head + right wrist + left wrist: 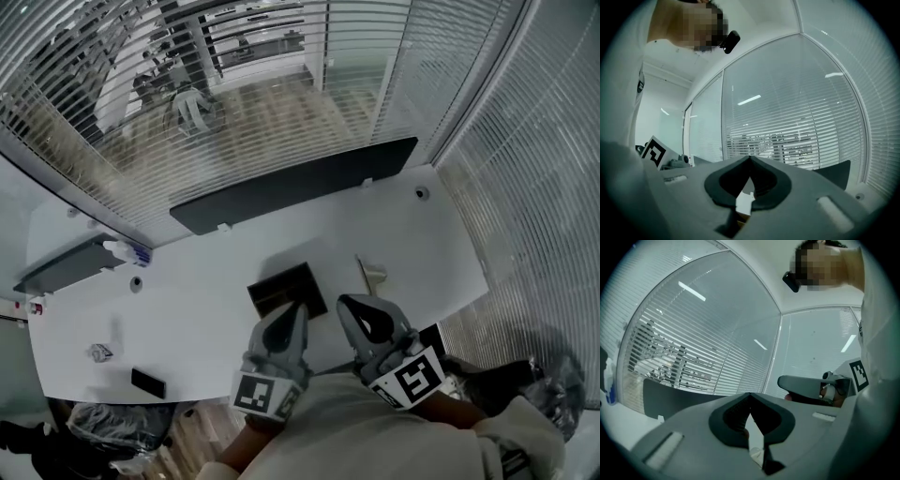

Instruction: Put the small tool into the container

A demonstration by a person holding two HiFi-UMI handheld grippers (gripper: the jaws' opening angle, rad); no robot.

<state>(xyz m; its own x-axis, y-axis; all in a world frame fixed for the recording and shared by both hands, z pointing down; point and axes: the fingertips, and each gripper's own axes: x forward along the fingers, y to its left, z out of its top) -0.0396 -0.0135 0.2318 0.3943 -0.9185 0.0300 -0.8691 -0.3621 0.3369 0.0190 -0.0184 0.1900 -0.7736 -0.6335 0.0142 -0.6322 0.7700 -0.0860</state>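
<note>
Both grippers are held close against the person's chest, side by side, noses tilted forward and upward off the table. The left gripper has its jaws together at the tips with nothing between them. The right gripper, just beside it, is likewise closed and empty. Just past the left gripper's nose lies the dark container, flat on the table. Just ahead of the right gripper's nose, slightly to its right, rests the small tool, apart from the container. Further out stands a black divider panel, with slatted blinds beyond.
</note>
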